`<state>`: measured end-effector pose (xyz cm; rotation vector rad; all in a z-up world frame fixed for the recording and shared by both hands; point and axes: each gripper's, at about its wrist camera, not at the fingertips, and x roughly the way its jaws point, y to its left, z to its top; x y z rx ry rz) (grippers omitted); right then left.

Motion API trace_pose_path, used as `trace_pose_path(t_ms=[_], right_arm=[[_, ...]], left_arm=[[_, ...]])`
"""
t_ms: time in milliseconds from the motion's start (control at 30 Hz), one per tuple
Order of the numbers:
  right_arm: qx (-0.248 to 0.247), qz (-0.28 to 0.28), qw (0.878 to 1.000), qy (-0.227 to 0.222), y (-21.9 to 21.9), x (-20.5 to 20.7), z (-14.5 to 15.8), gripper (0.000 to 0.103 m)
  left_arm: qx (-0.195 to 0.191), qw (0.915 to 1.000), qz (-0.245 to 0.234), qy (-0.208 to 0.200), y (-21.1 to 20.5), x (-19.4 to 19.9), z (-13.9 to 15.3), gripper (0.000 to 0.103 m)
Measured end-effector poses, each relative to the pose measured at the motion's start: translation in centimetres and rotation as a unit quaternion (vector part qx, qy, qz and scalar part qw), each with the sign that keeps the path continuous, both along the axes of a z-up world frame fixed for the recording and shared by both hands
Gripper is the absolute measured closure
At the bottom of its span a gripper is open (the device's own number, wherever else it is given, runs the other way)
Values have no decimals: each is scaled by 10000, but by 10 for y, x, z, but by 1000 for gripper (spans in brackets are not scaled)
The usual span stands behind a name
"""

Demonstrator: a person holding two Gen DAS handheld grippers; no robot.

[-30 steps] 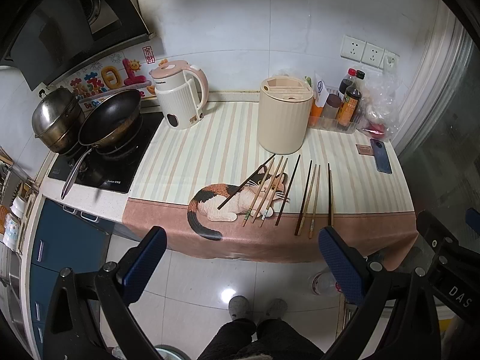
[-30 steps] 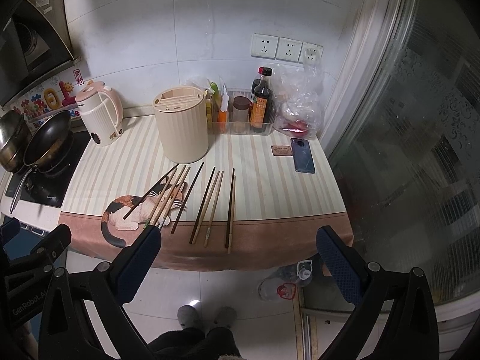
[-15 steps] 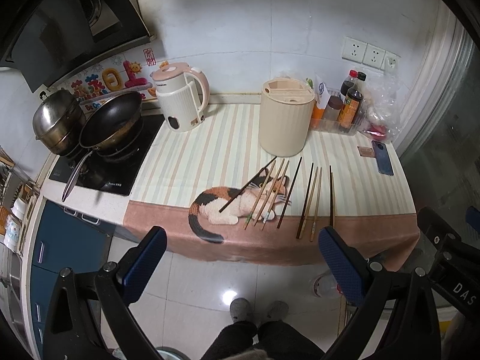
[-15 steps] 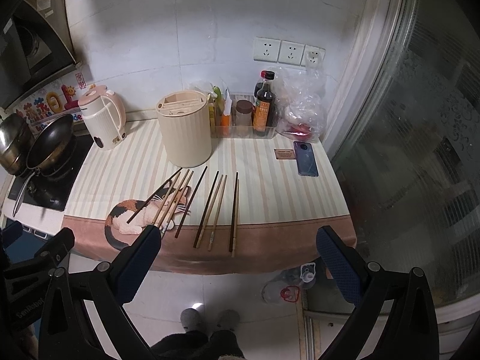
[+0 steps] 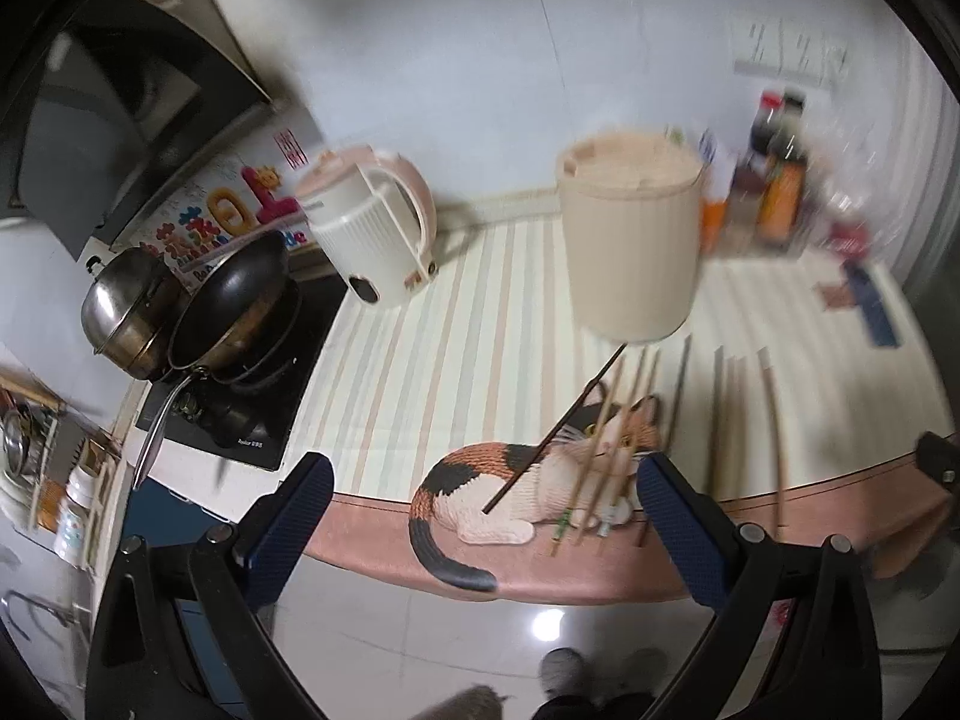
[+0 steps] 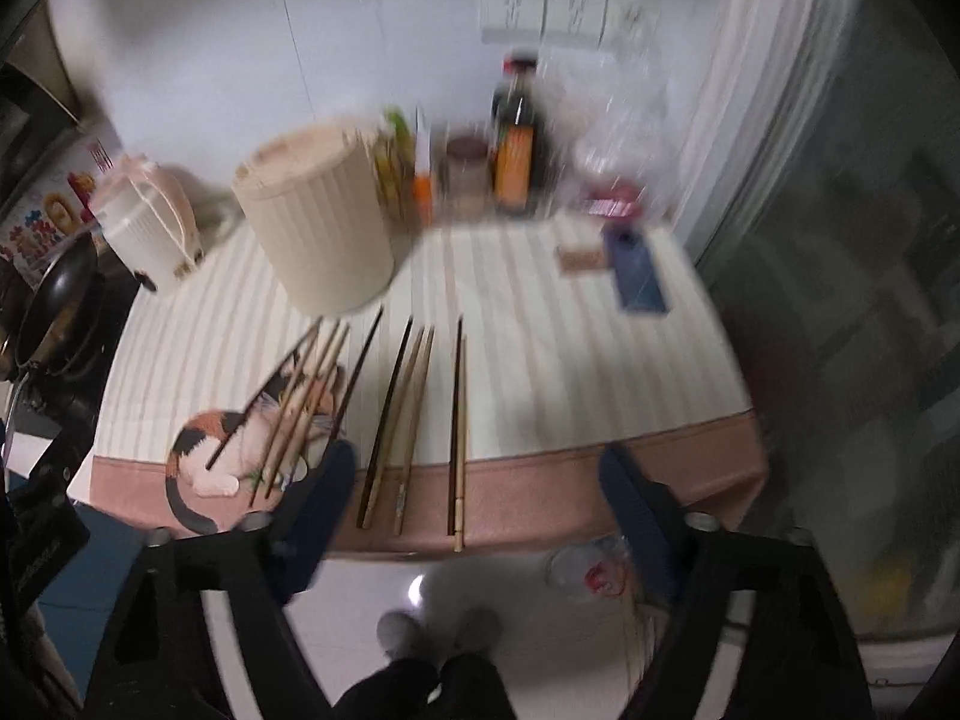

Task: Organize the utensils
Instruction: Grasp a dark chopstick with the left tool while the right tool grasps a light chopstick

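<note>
My shoes (image 6: 441, 630) stand on the glossy tiled floor (image 5: 390, 612) below both tools. My left gripper (image 5: 483, 531) gapes wide with nothing between its blue-padded fingers (image 5: 294, 516), over the counter's front edge. My right gripper (image 6: 474, 498) has just been closing partway; its fingers (image 6: 327, 492) stand apart, with nothing touching them.

Just past them, the long thin wooden chopsticks (image 6: 414, 414) lie loose on the striped cream cloth with a pink border and calico cat print (image 5: 420, 372). Some are dark brown, some pale bamboo, roughly parallel; one dark stick (image 5: 555, 426) crosses the cat at a slant.

Behind them stands the ribbed cream cylindrical utensil holder (image 5: 630, 240), beside a pink-and-white electric kettle (image 5: 372, 234); blurred sauce bottles (image 6: 516, 144) line the wall.
</note>
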<state>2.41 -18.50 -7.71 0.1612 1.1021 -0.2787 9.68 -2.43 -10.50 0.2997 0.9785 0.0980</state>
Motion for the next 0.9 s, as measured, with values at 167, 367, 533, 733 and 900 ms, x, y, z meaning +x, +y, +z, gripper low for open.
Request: trace_pose_path(t_ms=[167,367,533,733,900], right_arm=[[369,4,9973,641,-19,30,-73,52],[766,-162,9886,1283,-34,59,-147,61],[938,-514,9809,1624,-44,77,-180,61],[1192,-779,9715,1894,-50,94,-204,61],[1259,-891,9656,2091,-51,103,-223,61]], left_arm=[[246,9968,-162,743,8,47,-65,0],[296,9841,-761,1580,7,100,-139,20],[253,9657,-1316,2222,7,130,-188,36],[350,9471,-1905,2558,-5,137,-215,45],[-143,9412,-2130,2619,-2,134,-212,76]])
